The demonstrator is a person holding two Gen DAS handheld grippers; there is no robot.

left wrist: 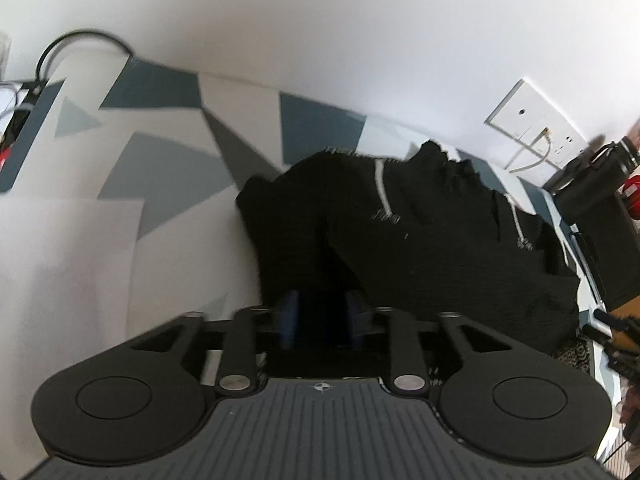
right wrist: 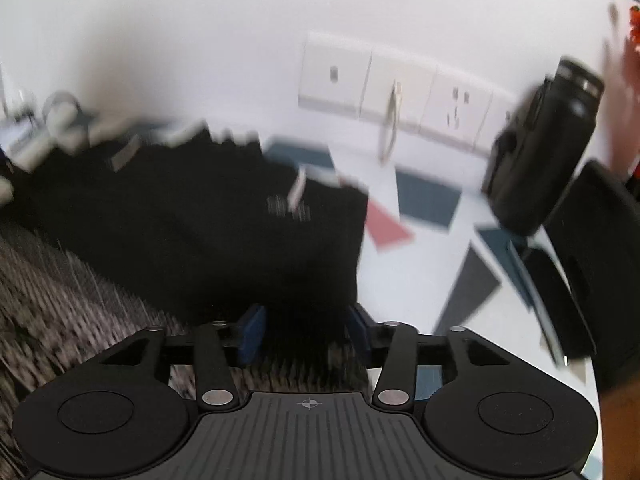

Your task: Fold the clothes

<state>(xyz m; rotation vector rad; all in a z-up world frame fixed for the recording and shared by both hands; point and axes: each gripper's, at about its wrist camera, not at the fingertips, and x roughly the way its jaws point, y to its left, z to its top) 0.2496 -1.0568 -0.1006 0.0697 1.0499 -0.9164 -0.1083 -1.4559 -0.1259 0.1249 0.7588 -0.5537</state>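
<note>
The left gripper [left wrist: 320, 312] has its blue fingers [left wrist: 289, 318] a narrow way apart, with black cloth [left wrist: 420, 240] bunched between them, though I cannot tell if they pinch it. The right gripper [right wrist: 306, 332] has its fingers [right wrist: 251, 334] set wider, with the cloth's near edge lying between them. The cloth sits heaped on the tabletop [left wrist: 168, 168] with grey and blue shapes, near a white wall [left wrist: 320, 20] with sockets [right wrist: 400, 88].

Black garment [left wrist: 420, 248] with white drawstrings [left wrist: 380, 188], white tablecloth [left wrist: 180, 168] patterned in grey and blue triangles, possibly a black-and-white textile [right wrist: 60, 288] beneath.
</note>
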